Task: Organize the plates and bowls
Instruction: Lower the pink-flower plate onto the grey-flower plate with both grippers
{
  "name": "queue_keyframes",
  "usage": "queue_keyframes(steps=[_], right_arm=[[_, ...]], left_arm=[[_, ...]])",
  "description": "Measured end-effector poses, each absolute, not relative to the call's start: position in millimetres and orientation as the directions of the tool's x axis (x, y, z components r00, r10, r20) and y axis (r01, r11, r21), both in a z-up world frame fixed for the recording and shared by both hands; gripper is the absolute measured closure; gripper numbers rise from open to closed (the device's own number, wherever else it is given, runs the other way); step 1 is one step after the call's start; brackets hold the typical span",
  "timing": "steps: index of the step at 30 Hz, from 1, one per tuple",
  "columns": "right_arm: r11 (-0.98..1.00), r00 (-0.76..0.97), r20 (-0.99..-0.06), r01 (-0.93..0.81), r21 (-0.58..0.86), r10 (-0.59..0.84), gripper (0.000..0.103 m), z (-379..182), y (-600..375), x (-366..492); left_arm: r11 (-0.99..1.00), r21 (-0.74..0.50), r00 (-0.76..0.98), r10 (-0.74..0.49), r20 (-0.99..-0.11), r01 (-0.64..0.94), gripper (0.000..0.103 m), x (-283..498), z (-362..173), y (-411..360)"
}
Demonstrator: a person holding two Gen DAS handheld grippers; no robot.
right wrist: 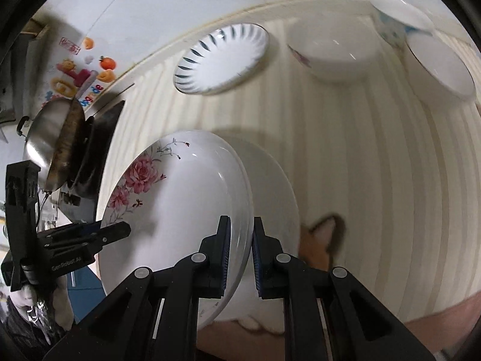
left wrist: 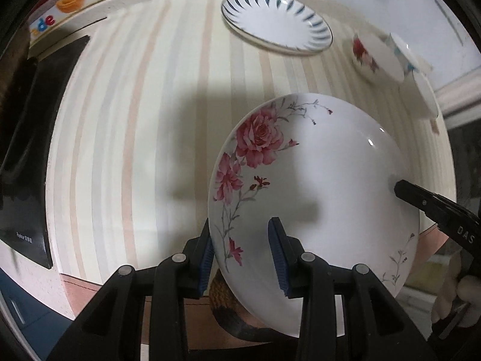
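A white plate with pink roses (left wrist: 315,186) is held tilted above the striped table. My left gripper (left wrist: 242,255) straddles its near-left rim, the jaws a little wider than the rim. My right gripper (right wrist: 242,255) is shut on the opposite rim of the rose plate (right wrist: 174,210), which looks like two stacked plates; its finger also shows in the left wrist view (left wrist: 427,201). A blue-striped plate (left wrist: 276,21) lies at the back, also in the right wrist view (right wrist: 222,57). A white bowl (right wrist: 333,57) and another plate (right wrist: 442,63) lie at the back right.
A striped tablecloth (left wrist: 135,120) covers the table. A black induction hob (left wrist: 33,150) sits at the left, with a steel wok (right wrist: 54,138) on it. A cup with blue marks (right wrist: 393,27) stands at the back right. A cat's ear (right wrist: 324,234) shows below the table edge.
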State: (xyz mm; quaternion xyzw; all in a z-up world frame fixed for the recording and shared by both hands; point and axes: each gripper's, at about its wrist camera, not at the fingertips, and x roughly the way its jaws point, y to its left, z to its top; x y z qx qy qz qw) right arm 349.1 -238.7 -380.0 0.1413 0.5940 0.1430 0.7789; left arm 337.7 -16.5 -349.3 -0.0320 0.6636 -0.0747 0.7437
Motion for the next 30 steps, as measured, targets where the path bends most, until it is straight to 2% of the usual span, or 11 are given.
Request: queue_keyframes(steps=[11,20,30], right_arm=[[0.92,0.22,-0.898,0.005,0.392,0.381,0.088,-411,-248,335],[0.923,0.218,-0.902,0.017,0.385,0.373,0.088,-407,-249,347],[0.934,0.166,-0.922,0.011,0.357,0.35,0.085,-407,-243,350]], left_arm=[[0.989,-0.065,0.057,-0.073,-0.996,0.131,0.071,342,-378,-40],[0.987,-0.024,0.049,-0.032,-0.998,0.157,0.07,349,-396,-54],[0.991,-0.037,0.038,-0.042,-0.998,0.125,0.071,357,-402,-55]])
